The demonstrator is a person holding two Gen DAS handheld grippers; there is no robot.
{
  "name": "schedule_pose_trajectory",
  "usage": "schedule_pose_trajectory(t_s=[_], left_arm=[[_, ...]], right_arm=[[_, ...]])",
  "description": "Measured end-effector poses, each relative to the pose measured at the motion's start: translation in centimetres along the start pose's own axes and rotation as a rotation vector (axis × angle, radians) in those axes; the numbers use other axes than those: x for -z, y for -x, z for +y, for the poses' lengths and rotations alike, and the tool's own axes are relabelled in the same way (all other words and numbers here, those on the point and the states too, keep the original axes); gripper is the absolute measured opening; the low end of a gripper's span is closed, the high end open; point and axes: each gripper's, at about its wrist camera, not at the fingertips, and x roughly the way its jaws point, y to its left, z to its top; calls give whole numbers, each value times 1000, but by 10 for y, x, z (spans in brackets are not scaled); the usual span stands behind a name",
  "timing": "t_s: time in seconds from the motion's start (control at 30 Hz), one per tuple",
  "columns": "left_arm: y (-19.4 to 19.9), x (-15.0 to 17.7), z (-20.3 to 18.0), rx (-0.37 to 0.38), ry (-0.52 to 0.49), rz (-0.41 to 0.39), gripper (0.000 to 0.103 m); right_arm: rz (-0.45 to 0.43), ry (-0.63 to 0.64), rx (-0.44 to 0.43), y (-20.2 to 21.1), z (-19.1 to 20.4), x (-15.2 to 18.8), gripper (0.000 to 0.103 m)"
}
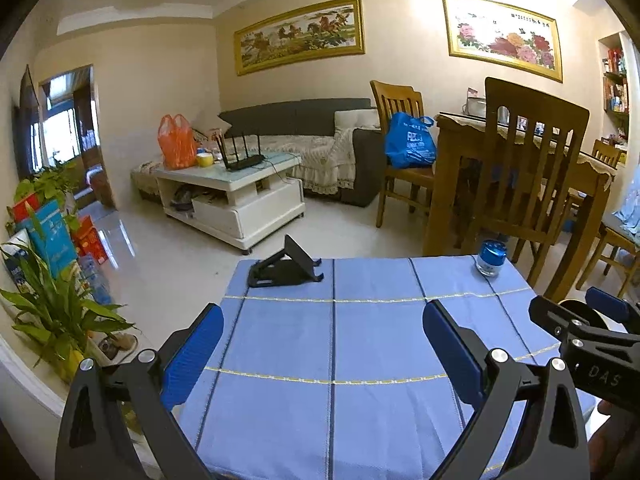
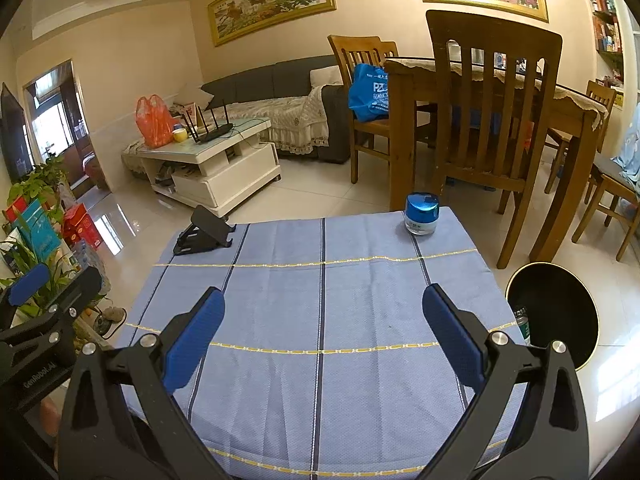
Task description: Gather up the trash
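Both my tongs, left gripper and right gripper, are wide open over the blue cloth. A jar and black stand sit near the far edge. The bin stands just past the right edge.

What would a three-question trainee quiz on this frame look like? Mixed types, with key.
1. True or false: the left gripper holds the blue-lidded jar.
2. The black bin stands: A) on the blue tablecloth B) on the floor, right of the table C) on a chair.
3. What black item sits at the cloth's far left corner?

Key: 1 false, both grippers open and empty. 2 B. 3 the phone stand.
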Motion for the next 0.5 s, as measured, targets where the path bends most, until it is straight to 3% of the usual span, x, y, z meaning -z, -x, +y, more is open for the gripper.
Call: schedule_pose_trajectory(t_s=[0.5], left_arm=[[1, 1, 3, 80, 0, 15, 96]], right_arm=[[8, -5, -4, 1, 1, 3, 98]])
